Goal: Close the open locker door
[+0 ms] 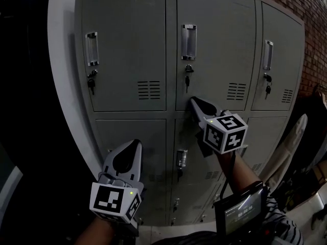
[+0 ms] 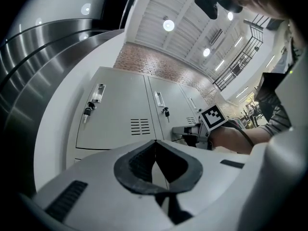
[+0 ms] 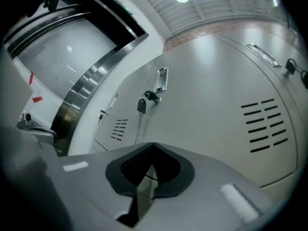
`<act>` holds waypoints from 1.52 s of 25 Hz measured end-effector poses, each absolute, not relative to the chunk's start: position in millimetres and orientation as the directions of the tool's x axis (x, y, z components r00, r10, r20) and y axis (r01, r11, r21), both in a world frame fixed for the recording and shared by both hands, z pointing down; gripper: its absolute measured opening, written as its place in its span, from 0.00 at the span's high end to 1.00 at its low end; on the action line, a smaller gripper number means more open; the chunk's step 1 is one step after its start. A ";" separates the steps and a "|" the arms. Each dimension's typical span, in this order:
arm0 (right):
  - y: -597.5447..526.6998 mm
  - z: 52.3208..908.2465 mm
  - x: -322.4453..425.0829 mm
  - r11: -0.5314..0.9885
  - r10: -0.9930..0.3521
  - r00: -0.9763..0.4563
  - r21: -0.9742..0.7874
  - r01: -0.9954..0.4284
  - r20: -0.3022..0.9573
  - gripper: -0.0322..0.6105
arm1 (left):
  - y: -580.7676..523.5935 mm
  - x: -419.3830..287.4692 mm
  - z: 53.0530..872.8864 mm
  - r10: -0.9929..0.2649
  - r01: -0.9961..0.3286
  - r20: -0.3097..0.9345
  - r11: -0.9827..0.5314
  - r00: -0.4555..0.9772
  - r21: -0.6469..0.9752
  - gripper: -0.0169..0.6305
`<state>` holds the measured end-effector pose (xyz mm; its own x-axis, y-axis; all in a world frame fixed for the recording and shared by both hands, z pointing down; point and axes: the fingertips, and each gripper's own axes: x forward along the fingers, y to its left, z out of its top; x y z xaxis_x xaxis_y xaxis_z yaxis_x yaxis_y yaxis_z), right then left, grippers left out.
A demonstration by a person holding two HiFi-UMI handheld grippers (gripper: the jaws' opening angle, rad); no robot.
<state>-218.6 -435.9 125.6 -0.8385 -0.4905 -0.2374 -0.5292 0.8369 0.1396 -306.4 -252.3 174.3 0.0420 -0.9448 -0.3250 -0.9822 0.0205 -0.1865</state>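
A bank of grey lockers [image 1: 127, 50] fills the head view, with the middle upper door [image 1: 214, 50] carrying a chrome handle [image 1: 188, 41] and a key [image 1: 188, 76]. That door looks flush with its neighbours or nearly so; I cannot tell whether it is ajar. My right gripper [image 1: 194, 101] is shut and empty, its tip against the door's lower left corner. Its own view shows the same door [image 3: 216, 109] close ahead of the shut right gripper [image 3: 153, 144]. My left gripper [image 1: 135, 144] hangs lower left before a lower locker door, shut on nothing, as the left gripper [image 2: 155, 141] view confirms.
A white curved wall [image 1: 61, 86] borders the lockers on the left and a brick wall [image 1: 306, 4] on the right. Lower locker doors [image 1: 133, 142] lie below. A screen device [image 1: 240, 213] rides on the right forearm. A pale upright object [image 1: 288, 147] leans at the right.
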 end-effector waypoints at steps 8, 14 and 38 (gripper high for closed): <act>-434.3 123.3 -212.5 0.835 -0.500 -0.831 0.119 -0.538 -0.243 0.95 | -254.8 -300.9 180.1 -0.951 -0.983 -0.303 -0.009 0.065 -0.184 0.97; -381.7 129.6 -178.6 0.845 -0.474 -0.828 0.109 -0.523 -0.299 0.95 | -243.4 -295.0 193.4 -0.951 -0.983 -0.291 -0.057 0.107 -0.174 0.97; -211.0 335.3 -3.1 0.750 -0.661 -0.743 -0.056 -0.659 -0.104 0.95 | -132.7 -177.9 366.2 -0.996 -1.000 -0.088 0.006 -0.006 0.000 0.97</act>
<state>-3.1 -211.0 335.3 -0.7432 -0.6609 -0.1043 -0.6591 0.7500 -0.0563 -177.9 -132.7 366.2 -0.0059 -0.9961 -0.0876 -1.0000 0.0059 -0.0001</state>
